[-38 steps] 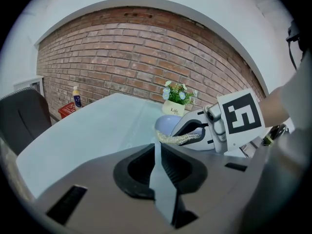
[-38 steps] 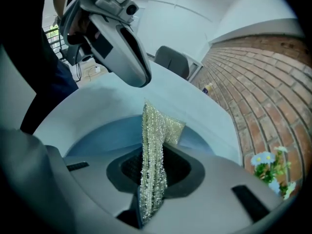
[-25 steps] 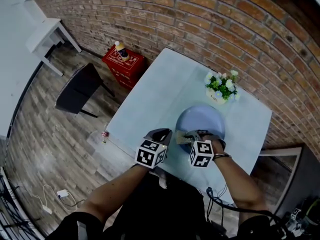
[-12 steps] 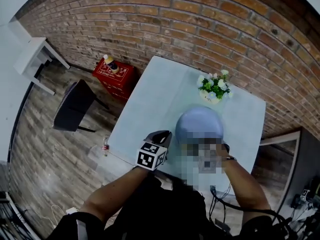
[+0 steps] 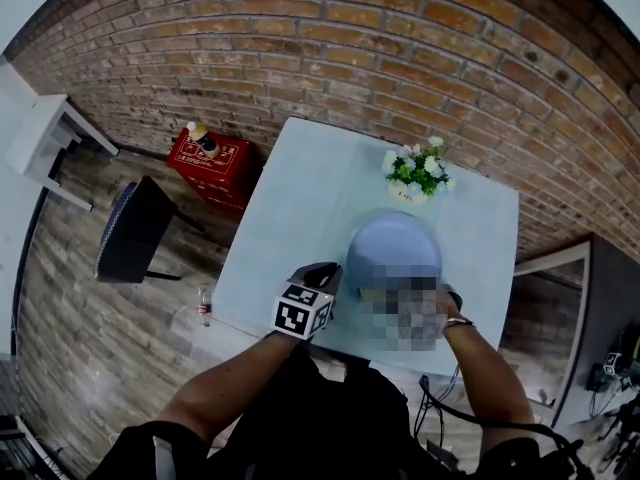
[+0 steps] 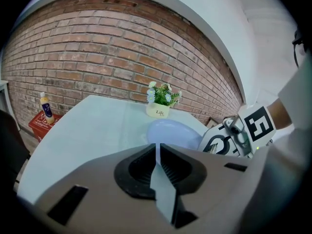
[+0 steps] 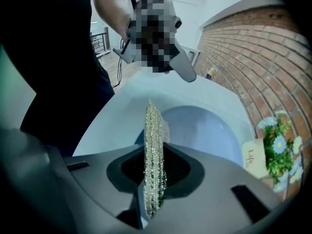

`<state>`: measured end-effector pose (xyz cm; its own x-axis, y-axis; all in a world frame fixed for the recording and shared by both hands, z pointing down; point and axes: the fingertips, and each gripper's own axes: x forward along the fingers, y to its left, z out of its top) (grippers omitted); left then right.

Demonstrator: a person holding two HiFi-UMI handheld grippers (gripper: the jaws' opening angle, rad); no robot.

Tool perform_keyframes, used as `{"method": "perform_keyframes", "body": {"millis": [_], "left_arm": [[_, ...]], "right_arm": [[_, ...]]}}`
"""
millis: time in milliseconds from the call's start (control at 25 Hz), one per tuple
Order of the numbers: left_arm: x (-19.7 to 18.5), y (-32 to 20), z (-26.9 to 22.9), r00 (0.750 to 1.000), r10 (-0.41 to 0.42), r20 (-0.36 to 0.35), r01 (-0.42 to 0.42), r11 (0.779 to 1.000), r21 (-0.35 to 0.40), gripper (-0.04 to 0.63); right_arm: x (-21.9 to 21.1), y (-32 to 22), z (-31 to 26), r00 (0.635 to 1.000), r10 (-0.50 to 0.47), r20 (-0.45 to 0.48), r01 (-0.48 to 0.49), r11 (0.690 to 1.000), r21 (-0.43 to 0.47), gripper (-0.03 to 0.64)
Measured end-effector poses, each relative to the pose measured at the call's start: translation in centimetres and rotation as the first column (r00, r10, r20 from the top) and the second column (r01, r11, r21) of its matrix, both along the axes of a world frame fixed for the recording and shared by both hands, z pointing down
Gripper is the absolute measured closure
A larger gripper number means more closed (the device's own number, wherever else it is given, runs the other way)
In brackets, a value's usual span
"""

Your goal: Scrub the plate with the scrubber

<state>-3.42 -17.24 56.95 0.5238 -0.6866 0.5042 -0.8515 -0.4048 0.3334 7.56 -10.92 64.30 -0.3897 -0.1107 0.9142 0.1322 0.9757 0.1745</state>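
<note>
A pale blue plate (image 5: 392,248) lies on the light blue table (image 5: 300,203), near the front edge. In the right gripper view, my right gripper (image 7: 155,152) is shut on a silvery mesh scrubber (image 7: 152,126), which sticks up between the jaws just short of the plate (image 7: 207,128). A mosaic patch hides this gripper in the head view. My left gripper (image 5: 322,271) hovers at the plate's near left rim. Its jaws (image 6: 157,152) stand almost together, with only a thin slit and nothing in it. The plate (image 6: 173,133) lies ahead of them.
A small pot of white flowers (image 5: 412,176) stands behind the plate. On the floor left of the table are a red crate with a bottle on top (image 5: 212,160), a black chair (image 5: 130,230) and a small bottle (image 5: 203,306). A person's arms and dark clothing fill the foreground.
The head camera has swung a little, so the room has shifted in view. Both grippers keep their places at the plate's near rim.
</note>
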Motion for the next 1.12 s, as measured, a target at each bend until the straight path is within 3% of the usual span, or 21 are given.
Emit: {"method": "perform_keyframes", "body": {"millis": [200, 440, 560, 640, 920, 1120], "left_arm": [[0.2, -0.7, 0.9, 1.000, 0.016, 0.000, -0.016, 1.000, -0.014, 0.557], [0.6, -1.9, 1.9, 0.999, 0.027, 0.032, -0.027, 0.999, -0.017, 0.555], [1.2, -2.4, 2.5, 0.999, 0.037, 0.037, -0.036, 0.999, -0.026, 0.555], [1.5, -2.6, 2.8, 0.999, 0.030, 0.038, -0.029, 0.999, -0.035, 0.555], [2.0, -2.8, 4.3, 0.999, -0.014, 0.051, 0.016, 0.998, -0.056, 0.555], [2.0, -2.5, 4.6, 0.996, -0.064, 0.065, 0.068, 0.996, -0.055, 0.555]], "right_arm": [[1.1, -2.7, -1.8, 0.964, 0.252, 0.086, -0.252, 0.968, -0.014, 0.548], [3.9, -8.1, -2.1, 0.847, 0.523, 0.094, -0.527, 0.849, 0.027, 0.548], [4.9, -11.0, -1.8, 0.792, 0.604, 0.085, -0.609, 0.790, 0.068, 0.548], [5.2, -12.5, -1.5, 0.773, 0.630, 0.072, -0.634, 0.768, 0.092, 0.548], [4.5, -14.9, 0.1, 0.790, 0.613, 0.002, -0.606, 0.781, 0.153, 0.548], [3.3, -15.1, 1.1, 0.839, 0.542, -0.042, -0.529, 0.831, 0.171, 0.548]]}}
